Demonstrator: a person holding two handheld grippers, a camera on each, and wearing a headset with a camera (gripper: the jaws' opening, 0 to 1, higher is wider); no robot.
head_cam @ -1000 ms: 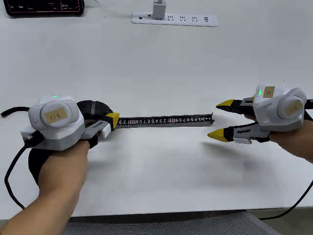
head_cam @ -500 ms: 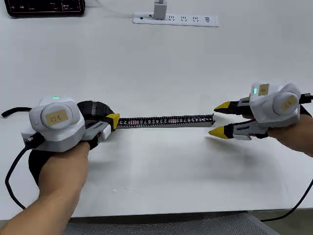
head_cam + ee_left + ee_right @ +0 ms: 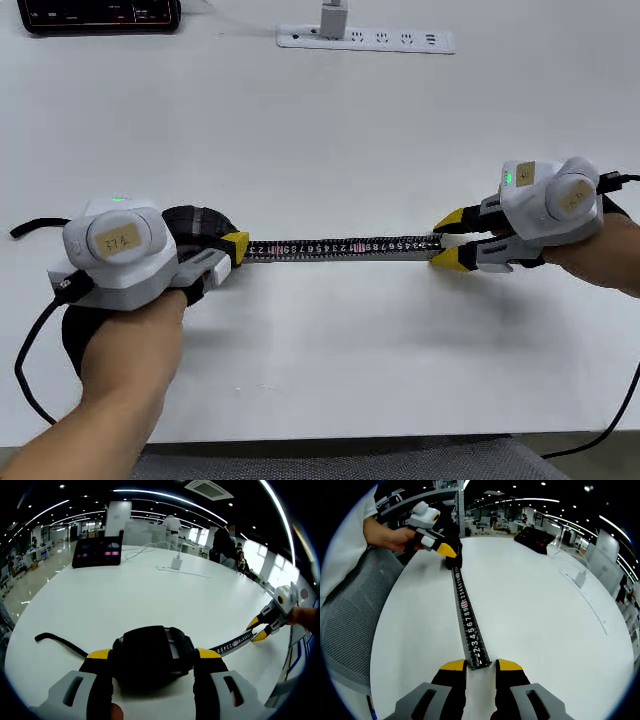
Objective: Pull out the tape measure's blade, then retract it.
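A black tape measure sits on the white table, with my left gripper shut around its case. Its black blade is drawn out to the right and lies flat on the table. My right gripper has closed its yellow-tipped jaws onto the two edges of the blade's free end. From the right gripper view the blade runs away to the case and my left gripper. My right gripper is far right in the left gripper view.
A white power strip with a plugged charger lies at the table's far edge, beside a dark tablet. The tape's black strap trails left. Gripper cables hang over the front edge. A grey mesh chair is beside the table.
My right gripper has moved left to the blade's free end and its jaws have narrowed from wide open to closed on it. The left gripper and case have stayed put.
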